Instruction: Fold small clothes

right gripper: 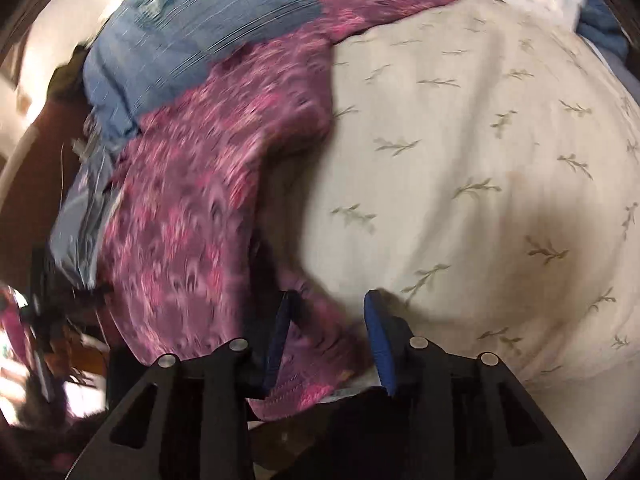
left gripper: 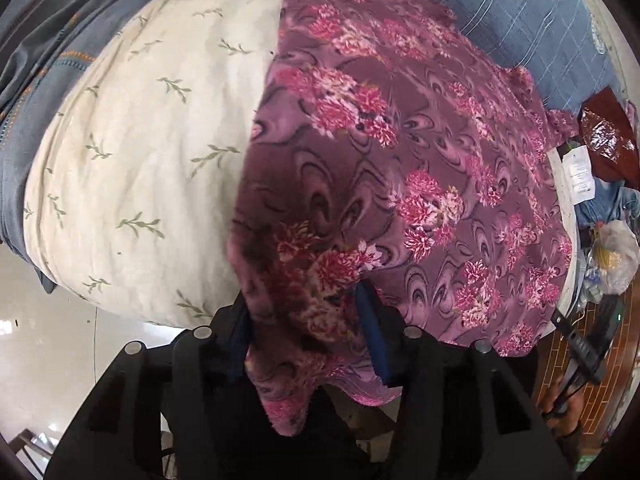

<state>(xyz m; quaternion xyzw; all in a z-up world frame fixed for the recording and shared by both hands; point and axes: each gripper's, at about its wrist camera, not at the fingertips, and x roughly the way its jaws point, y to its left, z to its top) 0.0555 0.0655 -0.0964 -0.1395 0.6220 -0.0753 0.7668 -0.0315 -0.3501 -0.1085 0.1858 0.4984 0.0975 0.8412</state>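
Observation:
A purple fleece garment (left gripper: 400, 152) with pink flowers lies spread over a cream pad (left gripper: 140, 152) printed with green sprigs. My left gripper (left gripper: 304, 296) is open at the garment's near edge. A fold of the cloth hangs loose between its blue pads (left gripper: 374, 336). In the right wrist view, which is blurred, the same garment (right gripper: 188, 216) lies to the left of the cream pad (right gripper: 460, 168). My right gripper (right gripper: 330, 296) is open over the garment's hem (right gripper: 296, 392), and its fingers (right gripper: 378, 340) stand apart from the cloth.
Blue striped bedding (left gripper: 520, 20) lies beyond the garment. At the right are a brown foil packet (left gripper: 608, 136), a clear plastic bag (left gripper: 616, 256), a brick-patterned floor (left gripper: 592, 380) and the other gripper (left gripper: 580, 344) held in a hand. Shiny white floor (left gripper: 48, 320) shows at the left.

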